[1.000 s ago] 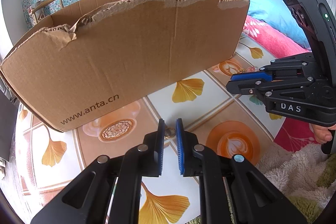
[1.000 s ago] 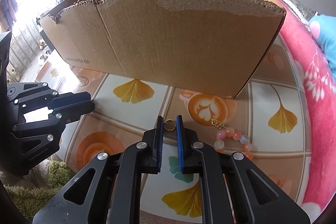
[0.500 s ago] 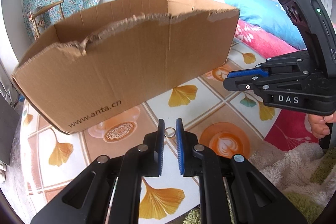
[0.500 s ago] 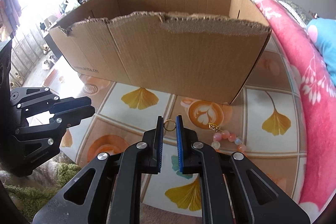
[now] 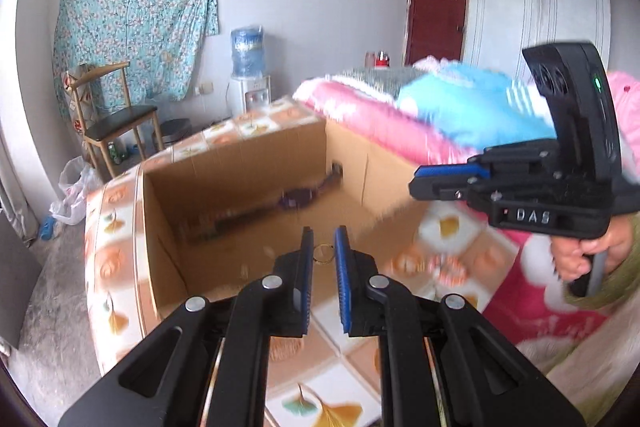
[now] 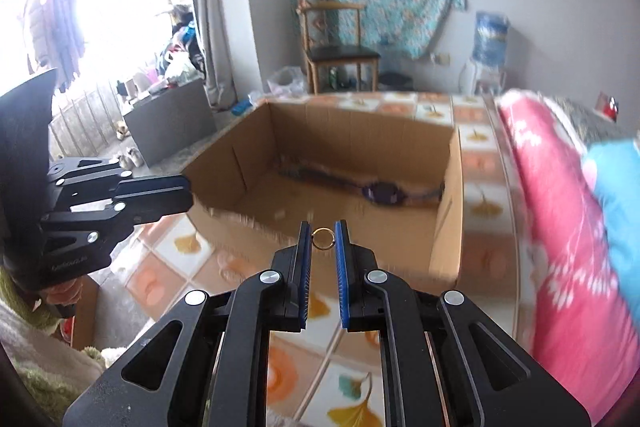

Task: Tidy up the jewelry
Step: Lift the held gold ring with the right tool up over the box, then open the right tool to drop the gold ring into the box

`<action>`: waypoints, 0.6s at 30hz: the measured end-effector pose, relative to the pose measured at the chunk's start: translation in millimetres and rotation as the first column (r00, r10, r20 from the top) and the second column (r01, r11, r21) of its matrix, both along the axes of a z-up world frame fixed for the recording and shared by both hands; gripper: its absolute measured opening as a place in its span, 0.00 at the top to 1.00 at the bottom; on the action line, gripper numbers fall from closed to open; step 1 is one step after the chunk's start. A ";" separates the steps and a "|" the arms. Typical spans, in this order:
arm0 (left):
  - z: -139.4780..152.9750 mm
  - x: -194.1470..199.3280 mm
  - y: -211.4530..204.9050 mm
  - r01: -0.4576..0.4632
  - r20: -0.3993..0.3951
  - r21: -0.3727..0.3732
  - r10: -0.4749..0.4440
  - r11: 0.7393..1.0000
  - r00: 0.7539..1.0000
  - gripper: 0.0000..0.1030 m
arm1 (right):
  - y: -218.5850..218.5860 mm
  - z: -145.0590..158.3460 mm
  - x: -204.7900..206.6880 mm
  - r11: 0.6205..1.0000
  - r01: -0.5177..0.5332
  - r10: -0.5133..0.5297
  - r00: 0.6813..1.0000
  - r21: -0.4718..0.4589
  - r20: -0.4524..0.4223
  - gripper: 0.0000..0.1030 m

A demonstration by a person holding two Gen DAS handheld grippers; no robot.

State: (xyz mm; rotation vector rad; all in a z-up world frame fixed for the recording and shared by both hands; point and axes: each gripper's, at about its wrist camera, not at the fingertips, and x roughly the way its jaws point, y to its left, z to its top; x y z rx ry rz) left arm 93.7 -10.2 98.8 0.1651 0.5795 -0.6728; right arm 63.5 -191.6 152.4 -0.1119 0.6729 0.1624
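Observation:
A small gold ring (image 5: 323,246) is pinched between the blue pads of my left gripper (image 5: 323,253), which hangs over the near rim of the open cardboard box (image 5: 240,163). My right gripper (image 6: 322,239) is shut on a second gold ring (image 6: 322,229) above the same box (image 6: 360,135). Inside the box lies a blurred, dark purple strap-like piece (image 5: 298,197) (image 6: 382,193). Each view shows the other gripper from the side: the right gripper (image 5: 416,183) at the right, the left gripper (image 6: 186,193) at the left.
The box stands on a table with a ginkgo-and-coffee patterned cloth (image 6: 352,391). A pink quilt (image 6: 560,227) and a blue pillow (image 5: 472,115) lie to the right. A hand (image 5: 572,255) grips the right gripper's handle. A chair (image 5: 116,119) and a water dispenser (image 5: 248,67) stand by the far wall.
Both grippers have risen with their rings from near the tabletop to above the box's rim. The box's inside now shows, and the pink bead bracelet has left the right wrist view.

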 end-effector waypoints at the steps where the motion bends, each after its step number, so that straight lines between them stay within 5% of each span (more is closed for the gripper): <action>1: 3.0 12.6 -1.8 0.003 -0.024 -0.006 -0.003 1.000 1.000 0.90 | -1.3 1.6 6.1 1.000 -0.009 0.009 1.000 -0.004 0.005 0.91; 7: -14.2 91.2 -33.3 0.028 -0.250 0.035 -0.018 0.999 0.968 0.90 | -17.2 -7.9 73.4 0.997 -0.077 0.076 0.988 0.003 -0.135 0.91; 9: -25.8 114.6 -45.7 0.039 -0.340 0.043 -0.022 0.998 0.940 0.90 | -17.6 -21.7 97.4 0.995 -0.098 0.097 0.968 0.007 -0.231 0.91; 13: -54.2 158.6 -68.5 0.039 -0.541 0.043 -0.010 0.998 0.841 0.90 | -20.4 -45.3 134.9 0.995 -0.097 0.082 0.917 -0.021 -0.391 0.91; 18: -74.4 186.4 -79.0 -0.006 -0.630 0.084 0.058 0.996 0.774 0.90 | -29.8 -63.8 161.6 0.996 -0.080 0.051 0.870 -0.038 -0.491 0.90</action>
